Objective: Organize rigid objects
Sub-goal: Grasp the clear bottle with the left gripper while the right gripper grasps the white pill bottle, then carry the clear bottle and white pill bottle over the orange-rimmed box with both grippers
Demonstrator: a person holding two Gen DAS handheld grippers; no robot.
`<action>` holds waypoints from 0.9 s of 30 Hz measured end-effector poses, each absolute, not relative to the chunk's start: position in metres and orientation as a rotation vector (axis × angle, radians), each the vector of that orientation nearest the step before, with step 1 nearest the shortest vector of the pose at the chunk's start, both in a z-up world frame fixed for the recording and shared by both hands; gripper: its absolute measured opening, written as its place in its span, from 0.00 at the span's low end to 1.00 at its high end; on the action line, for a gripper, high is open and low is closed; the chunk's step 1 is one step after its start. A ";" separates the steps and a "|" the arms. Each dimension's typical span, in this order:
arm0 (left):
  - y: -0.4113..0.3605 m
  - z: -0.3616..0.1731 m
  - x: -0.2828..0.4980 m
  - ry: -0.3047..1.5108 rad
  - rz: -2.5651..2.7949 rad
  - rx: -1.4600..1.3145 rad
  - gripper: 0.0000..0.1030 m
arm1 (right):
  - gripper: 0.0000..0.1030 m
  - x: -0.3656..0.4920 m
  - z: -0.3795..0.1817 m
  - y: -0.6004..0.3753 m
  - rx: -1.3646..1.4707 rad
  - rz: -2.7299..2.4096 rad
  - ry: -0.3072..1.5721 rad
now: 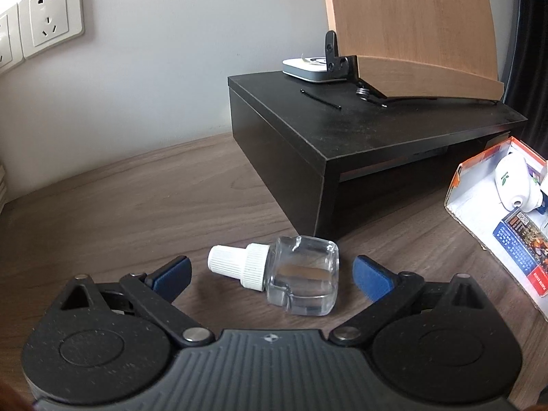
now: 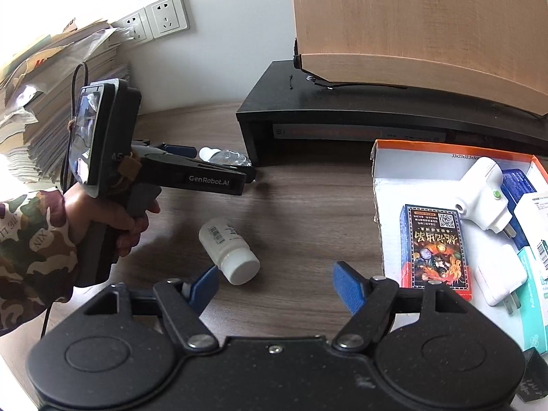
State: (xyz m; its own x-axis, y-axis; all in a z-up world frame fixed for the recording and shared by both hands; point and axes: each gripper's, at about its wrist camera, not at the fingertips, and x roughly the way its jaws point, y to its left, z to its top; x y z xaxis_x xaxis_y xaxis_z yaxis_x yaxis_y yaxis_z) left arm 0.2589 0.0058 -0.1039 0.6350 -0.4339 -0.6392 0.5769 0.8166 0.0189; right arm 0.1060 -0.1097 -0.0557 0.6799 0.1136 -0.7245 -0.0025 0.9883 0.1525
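Left wrist view: the left gripper (image 1: 270, 270) is spread wide, with nothing pinched. The clear bottle (image 1: 301, 275) lies on its side on the surface (image 1: 137, 205), directly ahead and between the two blue pads (image 1: 368, 275), touching neither. Its long axis runs across the gripper's opening, white cap (image 1: 236, 265) toward the left pad, glass body toward the right. A grip along that axis would catch cap and base, so closing here probably calls for care.

In the right wrist view, the right gripper (image 2: 275, 286) is also spread and empty. The white pill bottle (image 2: 231, 251) lies on its side just ahead of its left pad. The open box (image 2: 376, 185) sits to the right, already holding several items.
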 end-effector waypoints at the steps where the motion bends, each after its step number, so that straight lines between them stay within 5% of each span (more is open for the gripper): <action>1: 0.006 -0.106 0.261 0.662 -0.590 0.232 0.92 | 0.85 0.106 -0.056 -0.110 0.144 0.061 0.821; 4: 0.005 -0.110 0.264 0.663 -0.616 0.222 0.80 | 0.84 0.106 -0.057 -0.107 0.143 0.061 0.818; 19: 0.068 -0.089 0.231 0.695 -0.452 0.079 0.78 | 0.83 0.155 -0.077 -0.070 -0.004 0.226 0.853; 27: 0.101 -0.075 0.200 0.707 -0.363 -0.010 0.78 | 0.39 0.170 -0.086 -0.053 -0.063 0.255 0.866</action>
